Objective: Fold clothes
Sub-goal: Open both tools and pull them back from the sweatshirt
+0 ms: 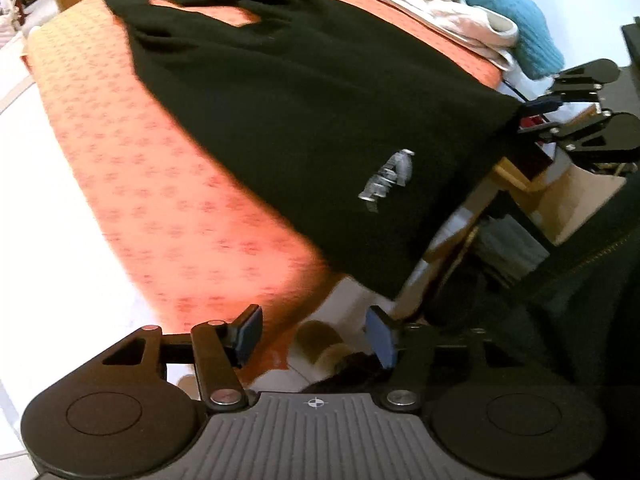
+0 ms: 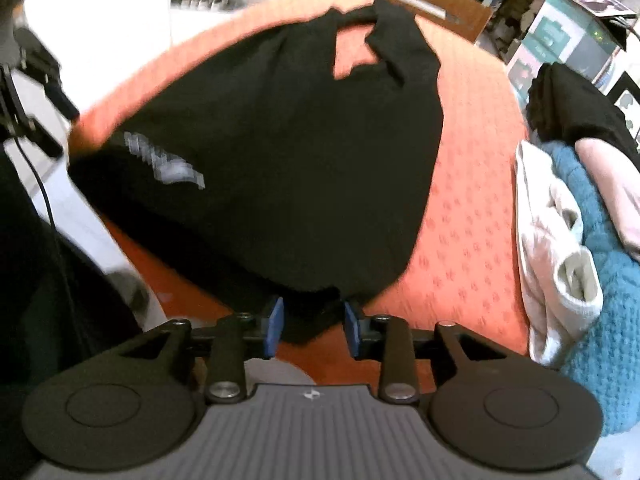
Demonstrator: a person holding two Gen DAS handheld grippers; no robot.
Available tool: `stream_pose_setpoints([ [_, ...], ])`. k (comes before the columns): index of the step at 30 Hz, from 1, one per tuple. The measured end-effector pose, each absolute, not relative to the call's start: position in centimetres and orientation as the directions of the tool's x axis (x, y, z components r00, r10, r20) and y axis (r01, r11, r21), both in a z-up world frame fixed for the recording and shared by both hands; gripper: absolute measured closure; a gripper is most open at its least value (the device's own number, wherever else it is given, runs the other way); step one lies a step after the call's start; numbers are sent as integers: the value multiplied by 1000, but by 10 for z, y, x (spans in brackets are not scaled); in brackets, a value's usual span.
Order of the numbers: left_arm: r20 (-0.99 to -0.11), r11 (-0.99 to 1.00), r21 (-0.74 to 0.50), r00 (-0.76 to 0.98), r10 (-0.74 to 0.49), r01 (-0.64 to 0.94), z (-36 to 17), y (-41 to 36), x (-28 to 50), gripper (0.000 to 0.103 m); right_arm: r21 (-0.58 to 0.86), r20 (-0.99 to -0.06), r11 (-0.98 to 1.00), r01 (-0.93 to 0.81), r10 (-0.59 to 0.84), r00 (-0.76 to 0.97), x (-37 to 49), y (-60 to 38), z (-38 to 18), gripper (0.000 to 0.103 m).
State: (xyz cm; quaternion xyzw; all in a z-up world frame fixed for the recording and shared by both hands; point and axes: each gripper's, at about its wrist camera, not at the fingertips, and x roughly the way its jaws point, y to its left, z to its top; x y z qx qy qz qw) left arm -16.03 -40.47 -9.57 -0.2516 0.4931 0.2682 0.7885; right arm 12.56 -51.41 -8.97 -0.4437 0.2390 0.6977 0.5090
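Orange table cloth (image 2: 472, 216) under black shirt (image 2: 260, 168), spread flat for folding | left gripper (image 1: 314, 336) wide, empty | right gripper (image 2: 314, 326) partly open around hem, lower middle, not pinching

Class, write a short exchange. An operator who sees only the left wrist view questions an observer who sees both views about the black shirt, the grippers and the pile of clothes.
Operator: My left gripper is open and empty. Does the right gripper hold the black shirt?
Observer: No. In the right wrist view its jaws stand apart. A corner of the shirt's edge lies between the pads, not pinched.
Operator: What tops the pile beside the teal knit?
Observer: A dark garment, bunched up on the far part of the pile.
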Motion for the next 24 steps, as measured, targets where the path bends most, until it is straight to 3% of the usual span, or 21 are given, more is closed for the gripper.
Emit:
stream_pose_setpoints([
  [7,-875,744,-100,413,250,-661,-73,-355,-203,32,-27,-799,-217,-976,591,-110,98,-481,-55,65],
  [18,-861,778,-11,401,311,-628,-59,-253,-280,32,50,-830,247,-968,550,97,23,-410,-58,60],
  [24,-854,776,-8,408,323,-631,-47,-209,-300,32,101,-838,389,-916,529,132,-7,-381,-66,58],
])
